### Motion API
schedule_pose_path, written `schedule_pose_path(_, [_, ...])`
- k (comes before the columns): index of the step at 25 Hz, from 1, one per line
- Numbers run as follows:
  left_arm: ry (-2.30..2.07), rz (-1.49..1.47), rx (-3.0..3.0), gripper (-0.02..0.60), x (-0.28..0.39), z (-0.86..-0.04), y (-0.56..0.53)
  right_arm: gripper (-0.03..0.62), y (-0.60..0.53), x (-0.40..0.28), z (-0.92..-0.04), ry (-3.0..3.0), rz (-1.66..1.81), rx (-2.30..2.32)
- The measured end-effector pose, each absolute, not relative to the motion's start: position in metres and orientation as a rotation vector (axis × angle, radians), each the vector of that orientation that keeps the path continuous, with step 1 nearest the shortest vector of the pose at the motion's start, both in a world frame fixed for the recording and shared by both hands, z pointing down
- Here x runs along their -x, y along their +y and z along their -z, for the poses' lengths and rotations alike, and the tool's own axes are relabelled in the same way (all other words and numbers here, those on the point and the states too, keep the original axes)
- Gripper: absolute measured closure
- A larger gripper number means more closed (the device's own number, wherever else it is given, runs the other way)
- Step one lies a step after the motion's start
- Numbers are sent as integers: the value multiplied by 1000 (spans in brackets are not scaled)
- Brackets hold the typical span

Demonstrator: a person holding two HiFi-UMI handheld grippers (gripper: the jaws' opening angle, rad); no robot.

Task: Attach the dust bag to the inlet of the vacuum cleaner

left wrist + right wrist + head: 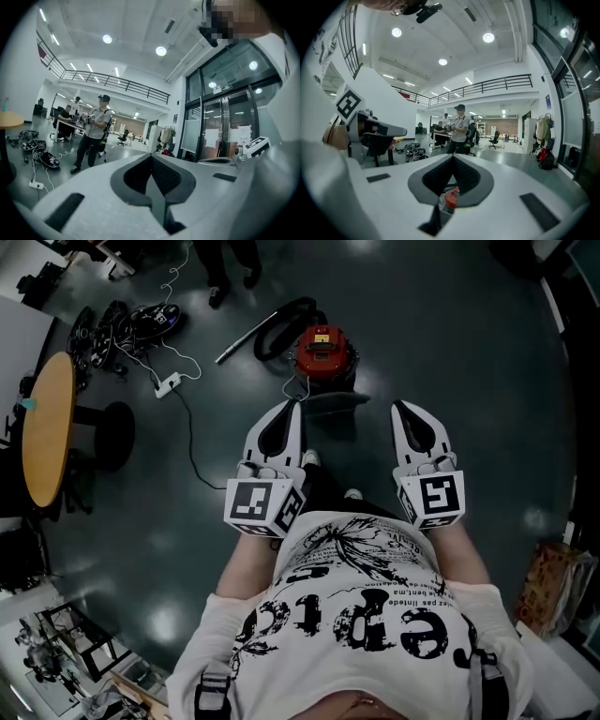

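Looking down in the head view, I've got my left gripper (292, 409) and right gripper (401, 411) held out level, side by side and apart. Both have their jaws closed with nothing in them. The vacuum (323, 351) sits on the floor (469, 362) just past the tips, roughly between the two. It has a red top, and a black hose (281, 320) curls off its far left. A dark flat thing (333, 404) lies against its near side, and I honestly can't tell if that's the dust bag. There's a round table (47, 427) off to the left and a power strip (169, 383) between it and the vacuum.

Left gripper view: jaws pressed together and empty, with a person (93, 133) standing across the room and glass doors (220, 126) on the right.

Right gripper view: jaws together here too. The vacuum's red top peeks through the gap below the tips, but nothing is gripped.
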State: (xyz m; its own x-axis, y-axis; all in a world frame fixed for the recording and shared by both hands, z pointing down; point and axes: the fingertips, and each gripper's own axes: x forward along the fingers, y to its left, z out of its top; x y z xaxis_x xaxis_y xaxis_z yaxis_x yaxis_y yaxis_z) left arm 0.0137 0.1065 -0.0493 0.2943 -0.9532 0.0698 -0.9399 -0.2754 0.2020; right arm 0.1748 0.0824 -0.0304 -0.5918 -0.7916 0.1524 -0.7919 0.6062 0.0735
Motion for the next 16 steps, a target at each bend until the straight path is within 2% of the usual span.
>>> schedule_pose_path(16, [-1805,-25,-2407,578,-18,32,119,592,95,-181,10,-2633,-104,-1360])
